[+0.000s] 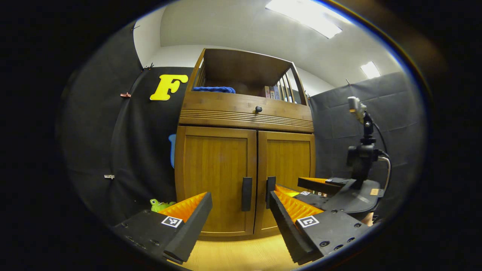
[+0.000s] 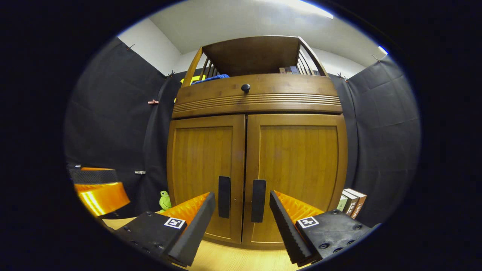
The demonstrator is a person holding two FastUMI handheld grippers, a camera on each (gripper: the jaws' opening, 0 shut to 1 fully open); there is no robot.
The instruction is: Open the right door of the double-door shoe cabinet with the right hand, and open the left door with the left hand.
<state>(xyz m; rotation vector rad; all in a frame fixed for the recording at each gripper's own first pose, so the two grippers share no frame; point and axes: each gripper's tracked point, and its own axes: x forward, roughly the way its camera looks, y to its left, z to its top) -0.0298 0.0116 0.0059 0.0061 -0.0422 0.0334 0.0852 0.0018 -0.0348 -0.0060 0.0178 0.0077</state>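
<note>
shoe cabinet (image 2: 256,150) dead ahead on the wooden floor, left door (image 2: 205,177) and right door (image 2: 297,173) both closed | left claw (image 1: 241,205) released, short of the left handle (image 1: 246,194), touching nothing | right claw (image 2: 242,205) released, fingers either side of both handles, right handle (image 2: 258,200) untouched | green toy (image 2: 164,200) at cabinet's left foot

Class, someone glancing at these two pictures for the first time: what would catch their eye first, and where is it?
The wooden cabinet fills the middle, both doors shut, two dark handles side by side at the centre seam. The right claw gapes open just before those handles. The left claw is open too, and a small green toy sits on the floor left of the cabinet.
</note>
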